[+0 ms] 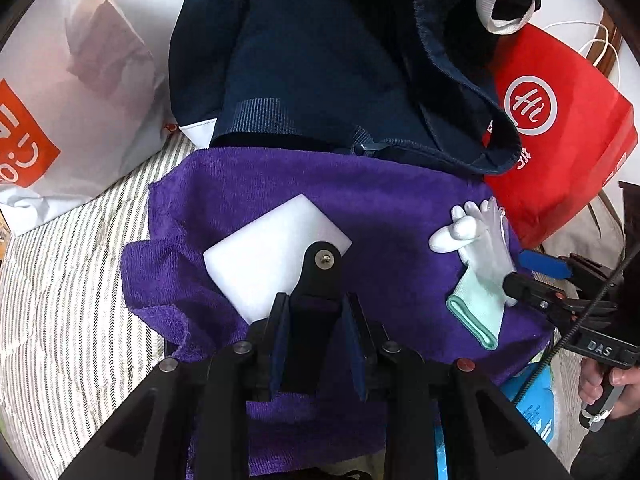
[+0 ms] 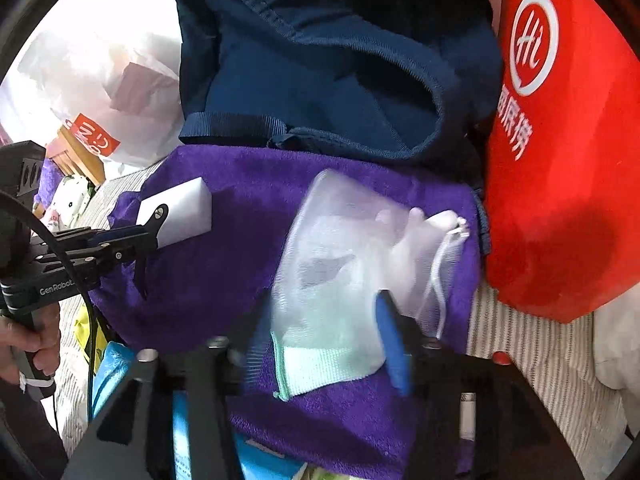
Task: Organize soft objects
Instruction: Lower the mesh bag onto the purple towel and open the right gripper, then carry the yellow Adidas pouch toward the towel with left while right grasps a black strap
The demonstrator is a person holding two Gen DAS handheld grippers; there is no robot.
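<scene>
Mid-sort on the purple towel: right gripper spread, straddling the white work glove on its right side; left gripper narrowly parted, empty, beside the white sponge block; next, likely bagging them into the navy bag

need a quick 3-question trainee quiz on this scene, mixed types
1. True or false: the sponge lies on top of the glove.
2. Which lies nearer the red bag? A: sponge. B: glove.
3. Fill in: sponge and glove both lie on a ___ towel.
Key: 1 false, they lie apart; 2 B; 3 purple.
</scene>
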